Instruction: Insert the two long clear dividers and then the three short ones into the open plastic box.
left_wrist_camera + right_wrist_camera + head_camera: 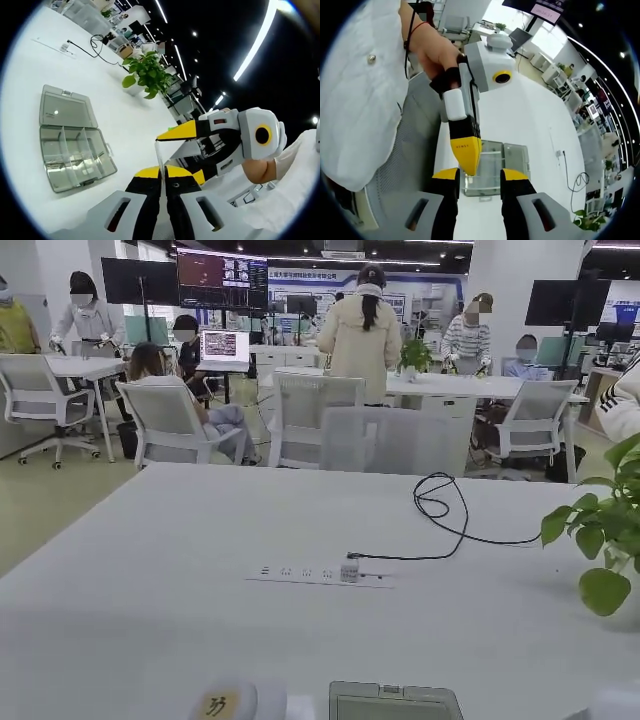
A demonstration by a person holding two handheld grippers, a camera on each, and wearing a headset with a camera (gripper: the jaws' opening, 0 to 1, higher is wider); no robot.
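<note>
The left gripper [162,172] has its yellow-tipped jaws pressed together on a clear divider [159,157]. The divider is seen edge-on as a thin strip rising from between the jaws. Its upper end reaches up to the tip of the right gripper's upper finger, which enters the left gripper view from the right.

The right gripper [480,175] has its jaws spread apart with nothing between the pads. In the right gripper view, the left gripper's closed yellow tip points down into that gap.

Both grippers are raised off the white worktop [200,570], close to the person's body. The open plastic box [75,152] lies flat on the worktop, well apart from the held divider and to the left of the jaws in the left gripper view. Its lid is folded back flat on the far side. Clear partitions show in its base, though their number is hard to tell. In the head view the box sits at the near edge of the worktop.

A power strip [320,575] with a black cable [445,510] lies near the middle. A green plant [600,530] stands at the right edge.
</note>
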